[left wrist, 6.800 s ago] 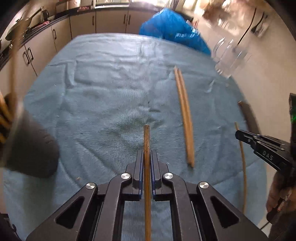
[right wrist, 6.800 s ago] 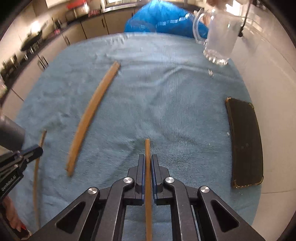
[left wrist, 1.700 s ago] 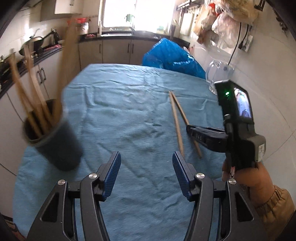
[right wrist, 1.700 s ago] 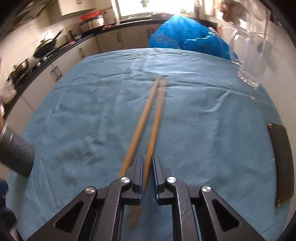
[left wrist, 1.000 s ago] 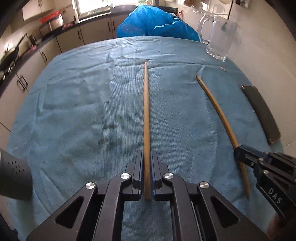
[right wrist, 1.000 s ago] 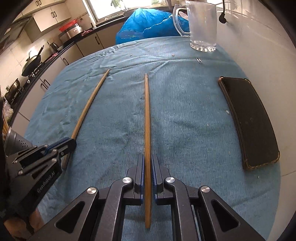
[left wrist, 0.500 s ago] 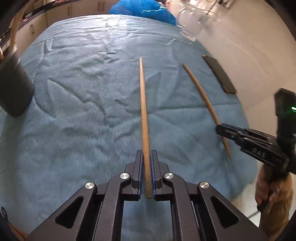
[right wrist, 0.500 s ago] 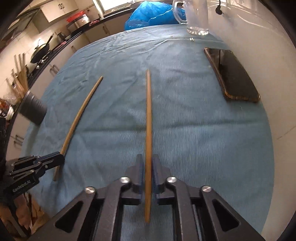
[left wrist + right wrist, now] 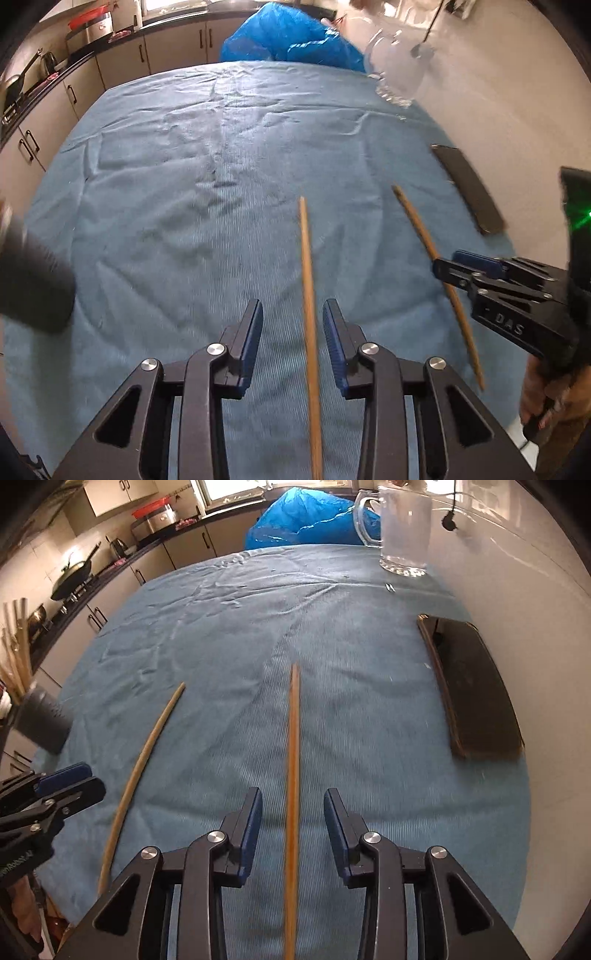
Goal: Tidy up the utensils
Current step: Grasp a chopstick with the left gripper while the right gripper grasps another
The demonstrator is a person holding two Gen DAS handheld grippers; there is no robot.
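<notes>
Two slim wooden chopsticks (image 9: 308, 295) (image 9: 293, 775) — both grippers' fingers (image 9: 334, 332) opening, gripping nothing

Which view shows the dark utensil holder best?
Right wrist view: the utensil holder stands at the left edge of the blue cloth, with wooden sticks rising from it. The left wrist view shows only its blurred dark body, top cropped.

Left gripper (image 9: 292, 334), jaws opening, pads clear of chopstick (image 9: 308, 295) lying between them on blue cloth (image 9: 166, 184). Second chopstick (image 9: 417, 225) beside right gripper (image 9: 448, 267). Dark holder (image 9: 29, 288) at left.
</notes>
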